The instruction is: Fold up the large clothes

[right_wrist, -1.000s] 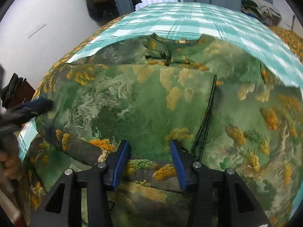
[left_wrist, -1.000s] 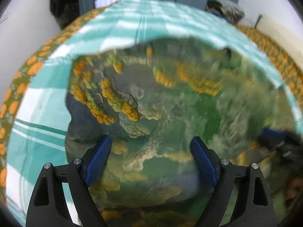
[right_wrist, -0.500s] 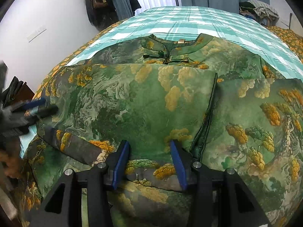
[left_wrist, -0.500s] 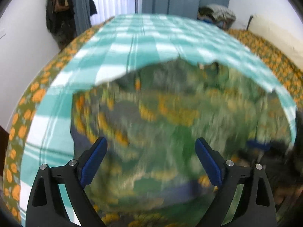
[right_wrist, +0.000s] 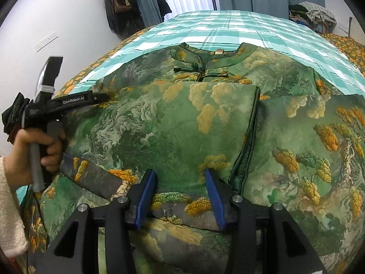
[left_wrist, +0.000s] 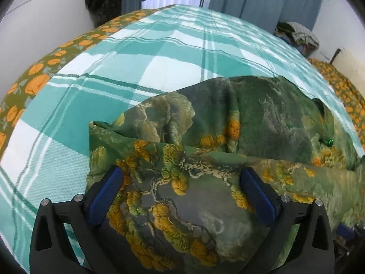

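A large green garment (right_wrist: 173,123) printed with yellow and orange trees lies on the bed, its collar (right_wrist: 205,57) at the far side and a folded panel across the middle. My right gripper (right_wrist: 180,180) is open, its blue pads either side of the garment's near fold. My left gripper (left_wrist: 182,178) is open over the garment's left edge (left_wrist: 159,137). The left gripper also shows in the right wrist view (right_wrist: 100,97), held by a hand at the garment's left side.
The bed has a teal and white checked sheet (left_wrist: 136,68) over an orange floral cover (left_wrist: 36,82). Clothes are piled at the far right (right_wrist: 312,11). Curtains and hanging clothes (right_wrist: 121,6) stand beyond the bed.
My left gripper has swung from over the garment's middle to its left edge. The right gripper has stayed in place, open.
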`<state>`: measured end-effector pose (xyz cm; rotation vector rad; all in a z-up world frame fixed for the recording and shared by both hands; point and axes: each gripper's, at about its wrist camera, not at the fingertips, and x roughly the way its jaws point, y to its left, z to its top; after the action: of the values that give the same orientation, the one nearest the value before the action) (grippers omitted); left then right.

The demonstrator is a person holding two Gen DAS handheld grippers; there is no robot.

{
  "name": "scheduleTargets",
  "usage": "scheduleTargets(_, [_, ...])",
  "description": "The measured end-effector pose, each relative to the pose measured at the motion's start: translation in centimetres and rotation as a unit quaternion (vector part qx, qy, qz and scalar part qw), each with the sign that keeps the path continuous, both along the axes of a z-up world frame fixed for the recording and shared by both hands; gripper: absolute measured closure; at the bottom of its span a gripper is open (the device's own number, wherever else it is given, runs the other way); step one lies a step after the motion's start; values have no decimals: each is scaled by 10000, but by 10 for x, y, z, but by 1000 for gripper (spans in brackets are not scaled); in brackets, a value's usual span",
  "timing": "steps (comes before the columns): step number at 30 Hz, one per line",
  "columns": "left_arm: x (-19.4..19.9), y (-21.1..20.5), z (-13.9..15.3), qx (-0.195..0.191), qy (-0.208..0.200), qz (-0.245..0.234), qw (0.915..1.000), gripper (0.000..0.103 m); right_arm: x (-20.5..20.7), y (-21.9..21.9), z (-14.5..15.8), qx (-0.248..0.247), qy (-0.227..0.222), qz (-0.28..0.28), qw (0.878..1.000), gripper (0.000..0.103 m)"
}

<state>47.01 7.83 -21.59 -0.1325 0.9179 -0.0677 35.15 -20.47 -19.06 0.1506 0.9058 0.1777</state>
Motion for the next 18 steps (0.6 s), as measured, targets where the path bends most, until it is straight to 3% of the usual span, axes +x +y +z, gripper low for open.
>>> scheduleTargets(9, [1,0,-3,-75,-33,-22,10000,1,0,1,-1,-76,-43,18,10000,57])
scheduleTargets(14, [-8,-4,6,211,99,-161,9996,1,0,1,0,-108,-20,21,9999,57])
scheduleTargets(18, [-42,-6,25,528,119,-428,9976,1,3,0,1,-124,37,28,9999,57])
